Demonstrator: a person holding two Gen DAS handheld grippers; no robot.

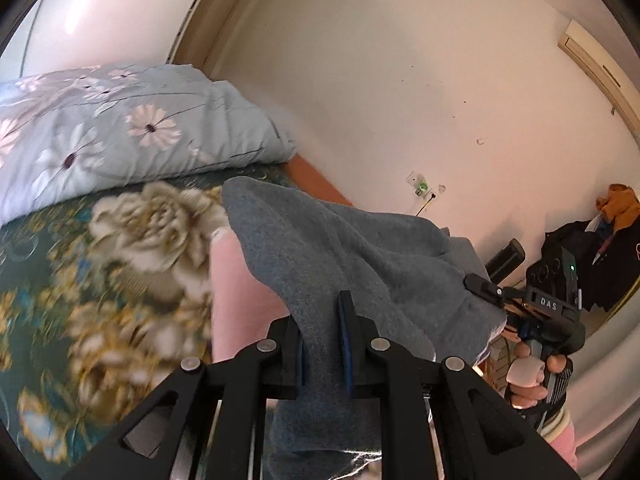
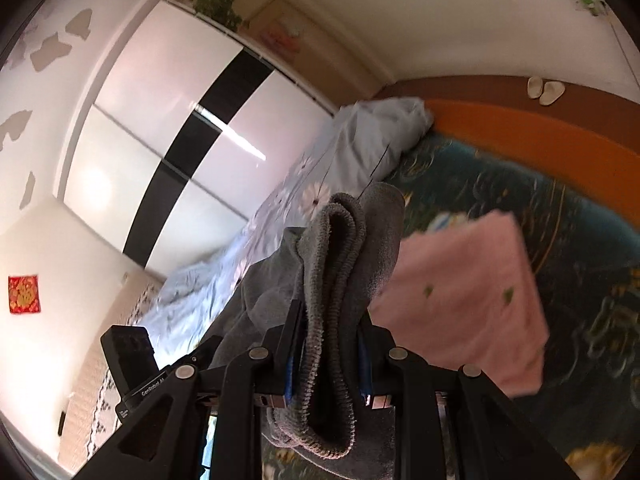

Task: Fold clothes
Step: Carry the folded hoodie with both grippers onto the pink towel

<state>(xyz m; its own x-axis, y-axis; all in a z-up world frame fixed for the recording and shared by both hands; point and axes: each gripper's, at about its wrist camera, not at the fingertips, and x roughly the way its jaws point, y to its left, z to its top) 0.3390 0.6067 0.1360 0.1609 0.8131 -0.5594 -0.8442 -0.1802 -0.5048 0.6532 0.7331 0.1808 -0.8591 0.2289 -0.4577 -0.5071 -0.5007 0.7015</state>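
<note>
Nearest to you, your left tool is pinching a fold of the grey garment, with the cloth passing between the two blue pads and hanging down below them. Your right tool is also pressed on the same garment, but there it grips a thicker bunch with a ribbed hem, doubled over several times.

From the left wrist view, the grey cloth stretches from the left tool away to the right, up to the right tool held in your right hand. So the long axis of the garment runs between your two tools, and it is lifted above the bed, not lying flat. I judge that the next move depends on this line: both hands are equally engaged, and the cloth should go down along this axis onto the bed.

Just behind the garment lies a folded pink cloth on the dark green floral bedspread. It is very close, perhaps touching the grey garment, but I cannot tell.

Further away is a light blue flowered duvet, bunched up near the orange headboard, and then the white wall and the wardrobe.
</note>
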